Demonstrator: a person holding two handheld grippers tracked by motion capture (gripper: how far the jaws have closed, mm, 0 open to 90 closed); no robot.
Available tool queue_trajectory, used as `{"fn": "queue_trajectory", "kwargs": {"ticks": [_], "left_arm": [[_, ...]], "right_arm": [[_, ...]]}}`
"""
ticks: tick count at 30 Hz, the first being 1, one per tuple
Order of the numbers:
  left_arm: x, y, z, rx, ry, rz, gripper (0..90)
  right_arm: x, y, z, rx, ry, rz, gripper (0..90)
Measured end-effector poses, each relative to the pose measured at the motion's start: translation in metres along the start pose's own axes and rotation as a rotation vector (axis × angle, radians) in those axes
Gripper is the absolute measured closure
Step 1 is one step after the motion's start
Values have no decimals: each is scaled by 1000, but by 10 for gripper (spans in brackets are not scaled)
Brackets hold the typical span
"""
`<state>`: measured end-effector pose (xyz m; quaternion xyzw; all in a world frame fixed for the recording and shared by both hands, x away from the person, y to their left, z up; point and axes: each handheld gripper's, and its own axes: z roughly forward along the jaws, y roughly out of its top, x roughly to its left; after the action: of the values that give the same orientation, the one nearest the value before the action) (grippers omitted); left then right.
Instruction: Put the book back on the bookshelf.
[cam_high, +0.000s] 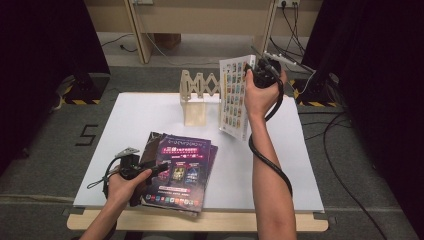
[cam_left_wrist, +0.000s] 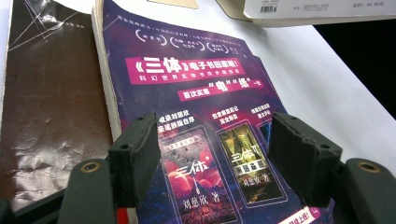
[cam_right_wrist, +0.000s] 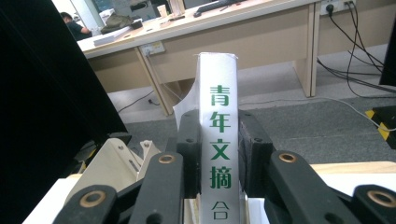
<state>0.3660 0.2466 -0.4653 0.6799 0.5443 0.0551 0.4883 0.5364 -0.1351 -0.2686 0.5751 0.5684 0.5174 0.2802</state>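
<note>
White surface (cam_high: 150, 107) carries a wooden rack (cam_high: 199, 97) at its far middle. Right gripper (cam_high: 257, 70) has its jaws clamped on the spine of a white book (cam_high: 234, 97), held upright just right of the rack. Left gripper (cam_high: 162, 166), jaws apart and holding nothing, rests over the purple book (cam_high: 182, 172) on a stack nearer than the rack

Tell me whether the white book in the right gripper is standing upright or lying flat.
Upright. The white book is held on end above the table, spine vertical between the right gripper's closed jaws, beside the wooden rack.

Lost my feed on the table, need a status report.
Right gripper shut on white thick book, held upright beside wooden accordion rack. Left gripper open over purple paperback. Nothing blocking.
</note>
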Motion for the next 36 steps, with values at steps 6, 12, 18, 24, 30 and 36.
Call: {"fn": "queue_trajectory", "kwargs": {"ticks": [6,12,18,24,30,36], "left_arm": [[1,-1,1,-1,-4,-8,325],[2,0,-1,-4,-2,-7,325],[2,0,-1,-5,-2,-8,325],[1,1,-2,-12,0,-4,326],[0,1,-1,-7,-5,0,326],[0,1,-2,-13,-2,0,326]], "right_arm": [[3,4,3,-14,6,8,741],[8,6,5,-20,10,7,741],[18,2,-2,-26,26,13,741],[23,-2,-11,-19,50,13,742],[32,1,-22,-36,83,22,742],[35,7,-26,-51,98,20,742]]}}
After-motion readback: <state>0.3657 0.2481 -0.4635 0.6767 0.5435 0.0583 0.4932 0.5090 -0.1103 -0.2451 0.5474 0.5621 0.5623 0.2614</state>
